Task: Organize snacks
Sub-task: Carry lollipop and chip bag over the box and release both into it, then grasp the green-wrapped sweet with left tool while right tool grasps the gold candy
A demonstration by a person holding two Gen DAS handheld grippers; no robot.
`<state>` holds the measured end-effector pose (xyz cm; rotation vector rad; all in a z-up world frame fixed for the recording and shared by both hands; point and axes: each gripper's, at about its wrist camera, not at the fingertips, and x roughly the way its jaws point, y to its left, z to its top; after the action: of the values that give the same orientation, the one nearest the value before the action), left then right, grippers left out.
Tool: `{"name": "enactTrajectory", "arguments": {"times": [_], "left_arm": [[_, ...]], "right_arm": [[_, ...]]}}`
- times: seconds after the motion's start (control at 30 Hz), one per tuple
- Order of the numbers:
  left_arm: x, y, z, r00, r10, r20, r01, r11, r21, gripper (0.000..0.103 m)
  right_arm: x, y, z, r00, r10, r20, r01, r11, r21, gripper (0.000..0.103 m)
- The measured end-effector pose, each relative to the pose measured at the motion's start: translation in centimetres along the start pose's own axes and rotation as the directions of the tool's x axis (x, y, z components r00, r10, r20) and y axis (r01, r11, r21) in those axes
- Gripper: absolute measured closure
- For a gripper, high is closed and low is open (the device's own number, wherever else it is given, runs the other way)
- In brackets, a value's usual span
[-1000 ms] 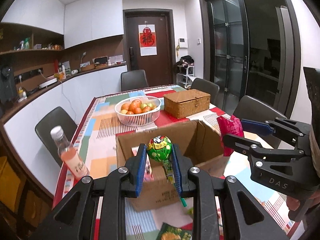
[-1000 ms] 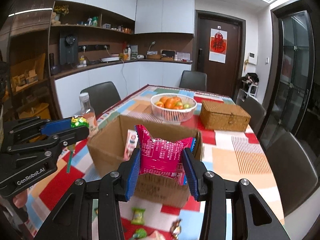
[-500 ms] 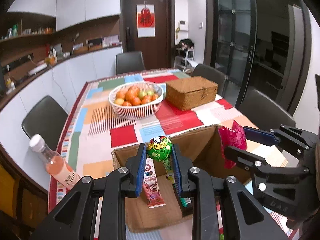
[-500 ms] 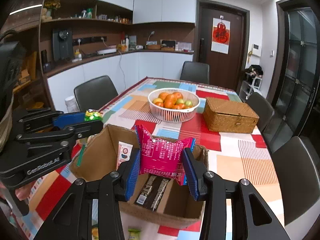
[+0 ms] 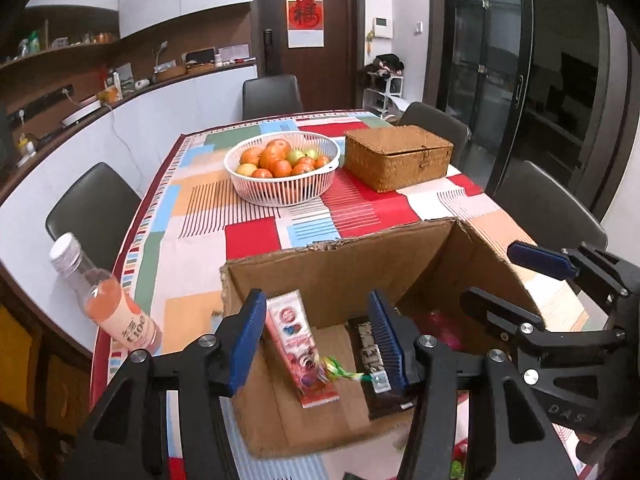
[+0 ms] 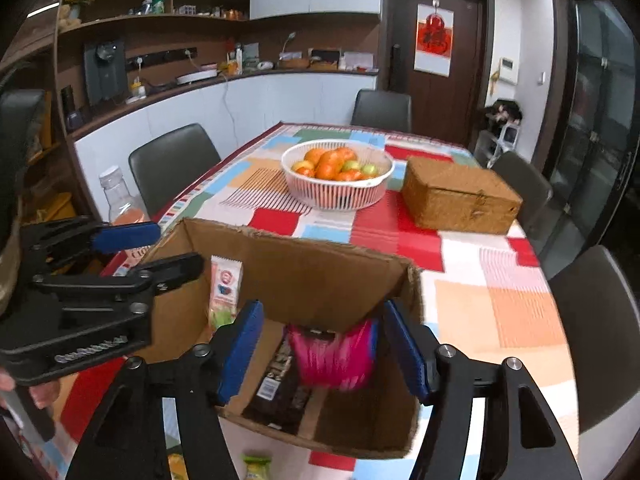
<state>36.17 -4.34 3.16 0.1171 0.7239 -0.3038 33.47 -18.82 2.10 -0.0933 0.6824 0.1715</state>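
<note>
As both tongs have just been opening, left tongs [image 5: 318, 338] and right tongs [image 6: 326, 350] stand empty; lollipop [image 5: 340, 372] and pink packet [image 6: 334, 354] drop into the cardboard box [image 5: 340, 264].

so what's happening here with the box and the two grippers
A person is sorting snacks into a cardboard box on the dining table. Both grippers hang over it, and their jaws have just been opening: the left gripper has let go of a green lollipop, and the right gripper has dropped a pink snack bag, blurred as it falls inside.

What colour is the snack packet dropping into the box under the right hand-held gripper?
Bright pink packet, motion-blurred, over a dark wrapper in the cardboard box. Clearest in the right wrist view.
</note>
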Motion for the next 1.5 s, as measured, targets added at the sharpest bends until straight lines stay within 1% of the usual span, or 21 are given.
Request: {"name": "enactTrajectory", "arguments": {"times": [0.13, 0.27, 0.33, 0.5, 0.67, 0.83, 1.1, 1.3, 1.43, 1.5], "left_arm": [[-2.4, -0.9, -1.0, 0.999, -0.013, 0.033, 0.012, 1.000, 0.012, 0.050], [-3.9, -2.2, -2.0, 0.999, -0.039, 0.034, 0.039, 0.999, 0.023, 0.050], [-4.6, -2.9, -2.6, 0.997, -0.064, 0.039, 0.063, 0.998, 0.025, 0.050], [-5.7, -4.6, -3.8, 0.993, -0.103, 0.051, 0.101, 0.994, 0.033, 0.050], [-5.9, -6.3, -5.4, 0.991, -0.130, 0.033, 0.128, 0.991, 0.049, 0.050], [-5.1, -7.5, -7.2, 0.990, -0.143, -0.013, 0.143, 0.988, 0.052, 0.050], [-3.0, -8.6, -10.2, 0.985, -0.140, -0.105, 0.147, 0.987, 0.059, 0.050], [-0.5, -8.8, -12.4, 0.970, -0.148, -0.192, 0.163, 0.985, 0.062, 0.050], [1.7, -8.7, -13.6, 0.953, -0.157, -0.260, 0.171, 0.985, 0.029, 0.051], [2.5, -8.7, -13.9, 0.945, -0.168, -0.281, 0.181, 0.983, 0.021, 0.051]], "right_arm": [[-1.7, -0.2, -0.7, 1.000, 0.008, 0.018, -0.008, 1.000, 0.012, 0.039], [-3.6, -0.5, -1.8, 0.999, 0.014, 0.033, -0.015, 1.000, 0.018, 0.039], [-4.7, -0.7, -2.4, 0.999, 0.017, 0.039, -0.018, 1.000, 0.022, 0.039], [-6.7, -1.2, -4.2, 0.999, 0.011, 0.054, -0.012, 1.000, 0.020, 0.039], [-7.6, -1.8, -6.0, 0.999, 0.007, 0.038, -0.008, 1.000, 0.028, 0.039], [-7.5, -2.5, -8.1, 1.000, 0.003, 0.000, -0.003, 0.999, 0.041, 0.039], [-6.0, -3.1, -11.8, 0.995, 0.019, -0.100, -0.012, 0.998, 0.066, 0.039], [-4.3, -3.1, -14.1, 0.982, 0.038, -0.184, -0.025, 0.997, 0.077, 0.040], [-3.0, -3.3, -15.1, 0.972, 0.032, -0.234, -0.013, 0.996, 0.084, 0.040], [-2.3, -3.4, -15.5, 0.966, 0.039, -0.257, -0.014, 0.995, 0.098, 0.040]]}}
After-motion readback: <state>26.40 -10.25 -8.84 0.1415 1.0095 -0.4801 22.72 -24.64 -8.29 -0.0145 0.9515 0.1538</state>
